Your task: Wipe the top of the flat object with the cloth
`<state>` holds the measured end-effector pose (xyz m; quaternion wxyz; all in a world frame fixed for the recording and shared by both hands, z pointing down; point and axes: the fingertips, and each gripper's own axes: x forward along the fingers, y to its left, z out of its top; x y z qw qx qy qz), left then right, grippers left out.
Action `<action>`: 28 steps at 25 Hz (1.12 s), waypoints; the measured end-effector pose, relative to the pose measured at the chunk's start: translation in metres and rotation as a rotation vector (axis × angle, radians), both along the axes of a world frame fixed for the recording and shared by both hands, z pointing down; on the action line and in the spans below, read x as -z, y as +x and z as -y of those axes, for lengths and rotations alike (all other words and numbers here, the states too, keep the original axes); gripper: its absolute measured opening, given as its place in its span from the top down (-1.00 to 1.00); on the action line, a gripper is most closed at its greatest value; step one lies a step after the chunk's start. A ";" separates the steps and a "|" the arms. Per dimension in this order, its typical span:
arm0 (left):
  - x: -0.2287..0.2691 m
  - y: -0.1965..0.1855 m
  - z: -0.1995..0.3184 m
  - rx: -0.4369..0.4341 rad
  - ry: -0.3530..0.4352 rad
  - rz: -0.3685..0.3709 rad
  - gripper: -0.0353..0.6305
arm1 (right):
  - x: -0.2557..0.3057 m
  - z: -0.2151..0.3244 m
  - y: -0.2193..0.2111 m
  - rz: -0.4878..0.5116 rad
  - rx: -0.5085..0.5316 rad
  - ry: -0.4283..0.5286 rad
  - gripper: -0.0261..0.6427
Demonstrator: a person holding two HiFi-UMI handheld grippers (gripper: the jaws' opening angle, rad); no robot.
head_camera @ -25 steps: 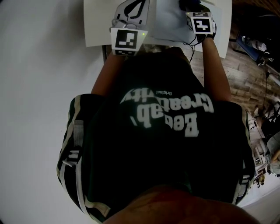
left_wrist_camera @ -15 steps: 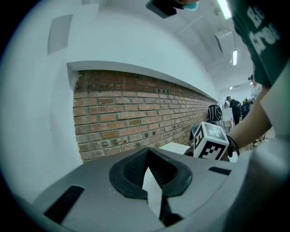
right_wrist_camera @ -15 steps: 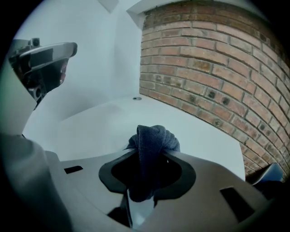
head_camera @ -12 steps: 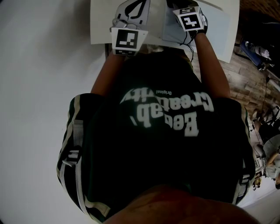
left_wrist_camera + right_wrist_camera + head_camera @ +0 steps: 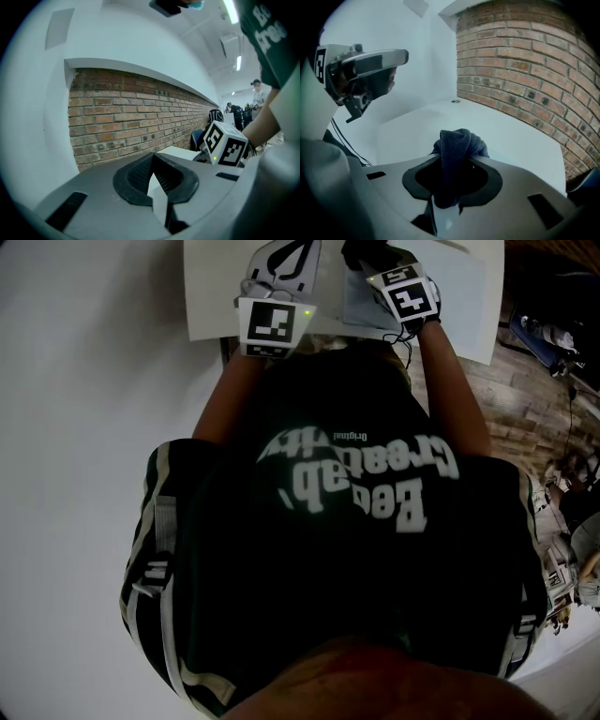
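The flat object is a white board (image 5: 216, 296) lying ahead of the person's chest; in the right gripper view it (image 5: 511, 133) spreads out under the jaws. My right gripper (image 5: 372, 256) is shut on a dark blue cloth (image 5: 457, 143), which bunches up between its jaws (image 5: 457, 157) just over the board. My left gripper (image 5: 284, 251) reaches over the board's near left part with its jaws together (image 5: 154, 177); I cannot make out anything held in them. It shows at the upper left of the right gripper view (image 5: 398, 57).
A brick wall (image 5: 122, 117) runs along the far side of the board. The person's torso fills most of the head view. Wooden floor with clutter (image 5: 544, 343) lies to the right. The right gripper's marker cube (image 5: 225, 143) sits close beside the left gripper.
My right gripper with the cloth has shifted a little to the left over the board. The left gripper has stayed where it was.
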<state>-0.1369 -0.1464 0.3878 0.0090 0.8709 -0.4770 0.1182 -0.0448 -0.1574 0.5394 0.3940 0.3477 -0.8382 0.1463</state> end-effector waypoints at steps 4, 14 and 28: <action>0.002 0.008 0.000 -0.027 0.005 -0.007 0.89 | 0.002 -0.028 -0.004 0.000 0.024 -0.012 0.64; 0.004 0.031 -0.002 -0.085 0.017 0.008 0.89 | 0.000 -0.103 -0.011 -0.033 0.195 -0.018 0.64; 0.009 0.062 -0.017 -0.128 0.025 0.005 0.89 | -0.001 -0.128 -0.002 -0.066 0.259 -0.004 0.64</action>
